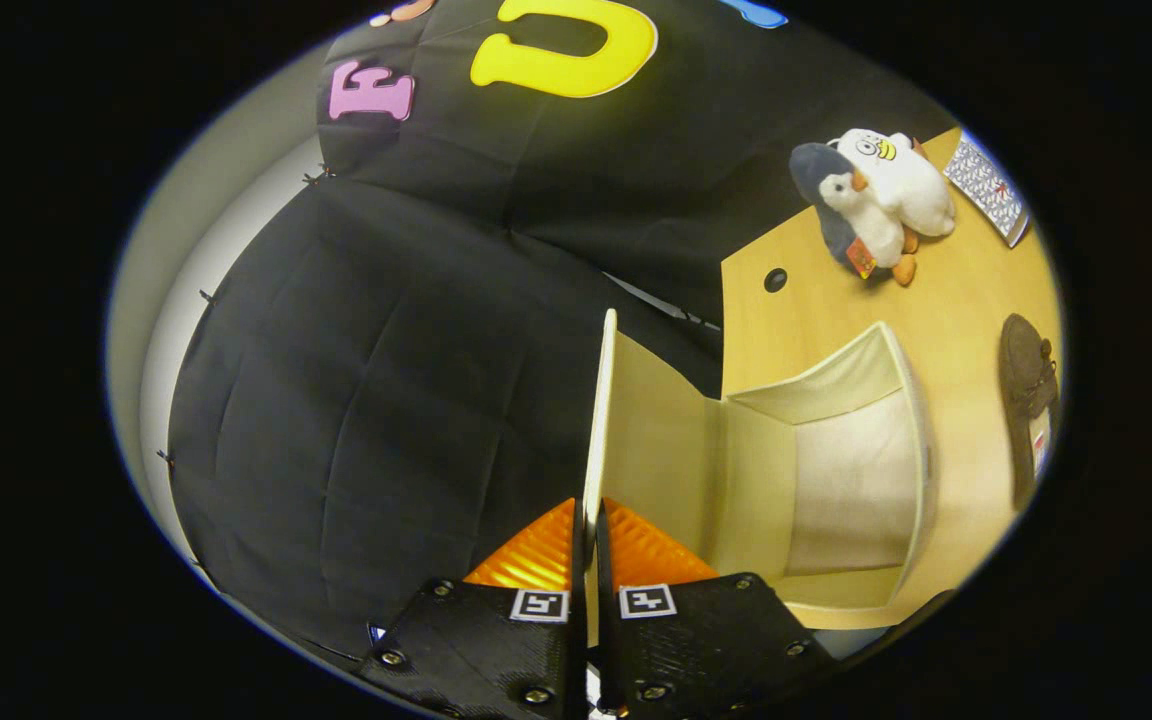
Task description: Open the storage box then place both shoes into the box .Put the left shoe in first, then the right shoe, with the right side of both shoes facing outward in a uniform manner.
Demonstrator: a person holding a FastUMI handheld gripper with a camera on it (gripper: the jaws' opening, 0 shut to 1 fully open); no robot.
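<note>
- The gripper (588, 530) has both fingers pressed on the thin edge of the raised cream fabric lid (598, 420), which stands between them.
- The lid joins the open cream fabric storage box (921, 430), lying just right of the fingers on the pale wooden table (816, 320).
- A brown suede shoe (1028, 400) lies on the table right of the box.
- Two plush penguins (871, 200) sit beyond the box, and a patterned booklet (986, 187) lies to their right.

The claw (588, 530) is clamped on the raised lid (598, 420) of the storage box (836, 470), which stands open on the table (816, 300). A brown shoe (1028, 400) lies beside the box; two plush penguins (871, 205) sit near the table's far edge.
</note>
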